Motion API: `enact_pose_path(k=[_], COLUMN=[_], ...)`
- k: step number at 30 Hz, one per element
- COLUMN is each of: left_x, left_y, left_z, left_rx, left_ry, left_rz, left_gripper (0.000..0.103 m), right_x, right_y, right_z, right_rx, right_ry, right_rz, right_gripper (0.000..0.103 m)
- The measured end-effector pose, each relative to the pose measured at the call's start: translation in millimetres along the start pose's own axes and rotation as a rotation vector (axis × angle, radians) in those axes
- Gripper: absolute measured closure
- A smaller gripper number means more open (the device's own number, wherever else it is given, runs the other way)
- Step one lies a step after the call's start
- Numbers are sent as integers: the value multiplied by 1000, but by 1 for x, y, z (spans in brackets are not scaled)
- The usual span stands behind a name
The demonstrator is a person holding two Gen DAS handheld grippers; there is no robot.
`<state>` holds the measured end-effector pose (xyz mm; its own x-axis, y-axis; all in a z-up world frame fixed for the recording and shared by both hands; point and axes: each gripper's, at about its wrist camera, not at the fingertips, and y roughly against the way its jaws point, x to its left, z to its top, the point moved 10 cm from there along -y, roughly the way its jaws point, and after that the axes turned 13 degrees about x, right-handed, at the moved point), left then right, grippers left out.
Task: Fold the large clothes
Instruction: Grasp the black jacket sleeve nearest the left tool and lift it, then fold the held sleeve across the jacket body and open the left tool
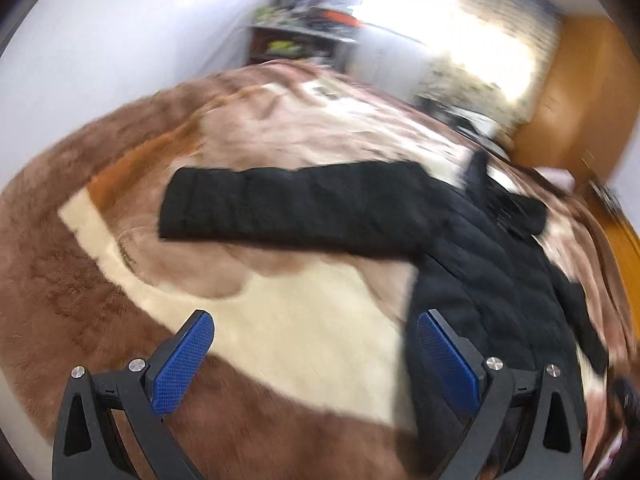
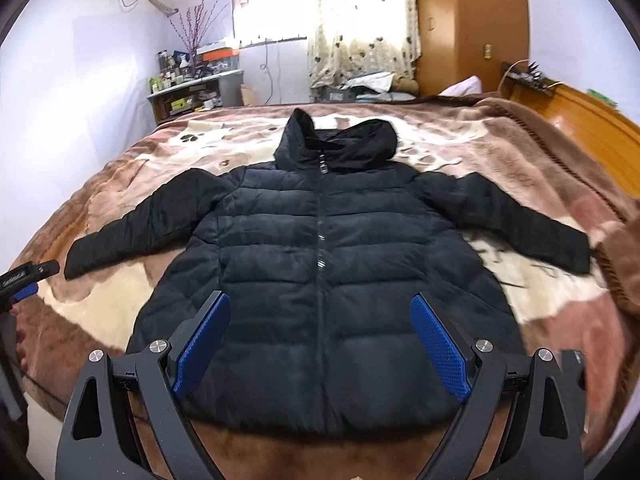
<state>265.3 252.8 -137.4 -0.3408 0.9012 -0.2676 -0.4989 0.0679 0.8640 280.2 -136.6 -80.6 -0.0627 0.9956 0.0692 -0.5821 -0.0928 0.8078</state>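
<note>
Since the black puffer jacket [image 2: 320,280] lies flat, zipped and face up across the middle of the bed's blanket [image 2: 500,152], hood toward the far edge and hem at the near edge, no fold looks started yet; the first one is likely a sleeve.

Left gripper [image 1: 316,360]: jaws spread wide, holding nothing, hanging over the blanket just beside the jacket's side seam, facing the left sleeve [image 1: 280,204]. That view is motion-blurred, so contact is hard to judge. Right gripper [image 2: 320,344]: jaws also spread, empty, hovering over the lower front near the hem.

How I'd do it:
- Pinch the left sleeve at the cuff [image 2: 80,258], near the bed's left edge, taking both layers. Quilted fill is springy and the shell looks slick, so bite deep.
- Lift only enough to clear the plush blanket; its pile may drag the fabric.
- Carry the cuff across the chest, creasing at the shoulder seam.
- Press the right gripper on the body near the zipper [image 2: 320,236] so the torso doesn't slide.
- Mirror for the right sleeve [image 2: 520,224].
</note>
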Motion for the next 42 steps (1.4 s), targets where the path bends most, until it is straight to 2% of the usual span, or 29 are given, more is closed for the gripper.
enact_pose_path(k=[2, 7, 12, 14, 18, 21, 22, 23, 24, 25, 26, 27, 29, 31, 36, 39, 42], left_x=[23, 64, 94, 101, 103, 103, 102, 103, 103, 100, 97, 93, 86, 73, 26, -23, -83], left_y=[-24, -78, -120, -139, -160, -167, -169, -170, -170, -170, -170, -166, -157, -145, -110, -84, -72], left_z=[22, 56, 73, 75, 79, 87, 91, 94, 97, 101, 108, 113, 124, 133, 157, 170, 172], left_rx=[10, 49, 60, 94, 120, 100, 95, 92, 90, 86, 73, 54, 22, -27, -145, -210, -239], left_ry=[98, 253, 395, 452, 474, 484, 492, 498, 500, 498, 492, 475, 429, 389, 223, 74, -95], left_rz=[-49, -35, -26, -33, -16, -19, -31, -29, -22, -29, -42, -49, -3, -9, 21, 8, -4], left_gripper=[0, 0, 0, 0, 1, 1, 3, 13, 19, 32, 53, 61, 79, 84, 87, 87, 87], right_x=[8, 32, 47, 51, 60, 62, 62, 63, 63, 63, 62, 62, 60, 58, 47, 41, 33], right_y=[-16, -62, -96, -105, -123, -129, -129, -130, -131, -132, -133, -135, -136, -135, -123, -118, -113], right_z=[10, 28, 38, 40, 42, 43, 43, 44, 44, 44, 44, 45, 48, 51, 60, 63, 68], right_rx=[10, 47, 76, 86, 109, 111, 110, 109, 111, 111, 110, 109, 107, 103, 70, 62, 49], right_ry=[5, 49, 70, 80, 110, 109, 107, 104, 102, 102, 105, 108, 105, 101, 80, 73, 68], right_rz=[31, 51, 63, 69, 67, 72, 75, 77, 79, 77, 73, 66, 54, 51, 40, 46, 30], right_gripper=[12, 12, 12, 12, 12, 12, 12, 12, 12, 12, 12, 12, 12, 12, 12, 12, 12])
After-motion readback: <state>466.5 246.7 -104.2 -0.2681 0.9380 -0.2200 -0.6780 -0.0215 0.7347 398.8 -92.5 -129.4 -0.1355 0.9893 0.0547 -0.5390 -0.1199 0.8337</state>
